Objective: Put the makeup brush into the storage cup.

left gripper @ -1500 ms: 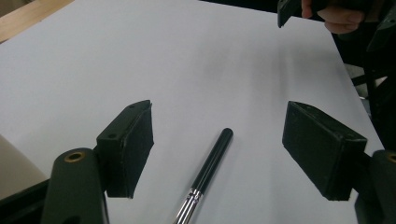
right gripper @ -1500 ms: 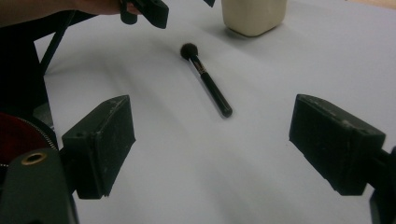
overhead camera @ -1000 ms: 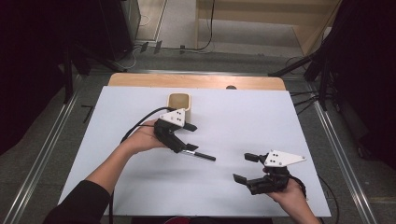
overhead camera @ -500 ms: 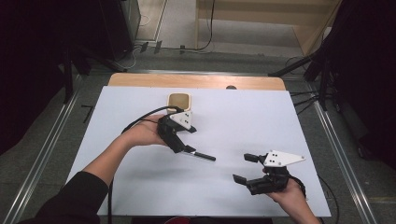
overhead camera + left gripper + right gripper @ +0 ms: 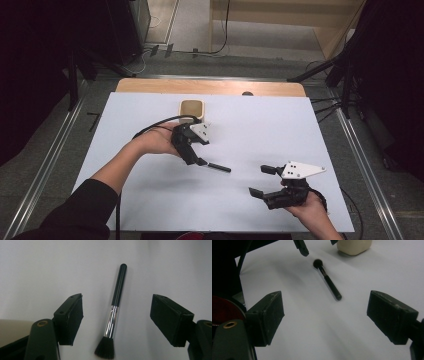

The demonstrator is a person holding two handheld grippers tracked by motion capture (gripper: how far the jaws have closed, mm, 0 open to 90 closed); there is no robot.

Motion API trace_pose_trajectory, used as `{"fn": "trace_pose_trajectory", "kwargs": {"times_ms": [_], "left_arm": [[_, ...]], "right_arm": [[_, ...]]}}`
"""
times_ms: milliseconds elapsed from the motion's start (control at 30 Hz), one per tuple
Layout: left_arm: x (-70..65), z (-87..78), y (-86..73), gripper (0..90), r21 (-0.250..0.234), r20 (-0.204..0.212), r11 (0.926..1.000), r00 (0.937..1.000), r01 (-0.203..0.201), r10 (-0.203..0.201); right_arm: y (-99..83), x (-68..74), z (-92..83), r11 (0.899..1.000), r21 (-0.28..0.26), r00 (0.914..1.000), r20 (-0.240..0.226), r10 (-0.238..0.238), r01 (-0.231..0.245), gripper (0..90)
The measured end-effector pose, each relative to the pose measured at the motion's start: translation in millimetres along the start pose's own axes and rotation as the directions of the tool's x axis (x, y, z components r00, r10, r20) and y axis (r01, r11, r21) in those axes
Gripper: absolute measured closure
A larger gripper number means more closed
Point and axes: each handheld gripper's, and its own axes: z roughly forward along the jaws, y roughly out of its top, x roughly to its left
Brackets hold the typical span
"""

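On the white surface (image 5: 150, 200) nothing stood between my claws and the work. Beige cup (image 5: 191, 108) sat toward the far edge, just beyond my left hand, clear of any approach. Left claw (image 5: 196, 159) hung directly over the bristle end of the makeup brush (image 5: 216, 166), jaws spread wide, nothing between the pads. In the left gripper view the brush (image 5: 113, 315) lay flat, centred in the gap, long axis running straight away from me, bristles nearest, handle tip farthest; the pads flanked the metal ferrule without touching. Judged: a straight descent and closing across the ferrule would suit, axis already square to the jaws. Right claw (image 5: 259, 181) rested well apart to the brush's right, likewise wide open and empty, its jaws facing the handle end (image 5: 336, 293).
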Motion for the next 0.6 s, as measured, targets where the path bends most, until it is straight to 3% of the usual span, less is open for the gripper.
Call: {"fn": "trace_pose_trajectory", "kwargs": {"times_ms": [333,600], "left_arm": [[2.1,8.7,0.1,25.9,0.102,0.016,0.9945,0.9996,-0.023,0.022],[2.4,15.2,-1.3,27.2,0.141,0.022,0.9889,0.9988,-0.046,0.043]], "right_arm": [[-0.2,0.3,0.7,1.0,0.005,1.0,-0.001,-0.004,0.004,15.1],[-0.5,0.1,1.5,1.0,0.008,1.0,-0.004,-0.003,0.003,15.2]]}}
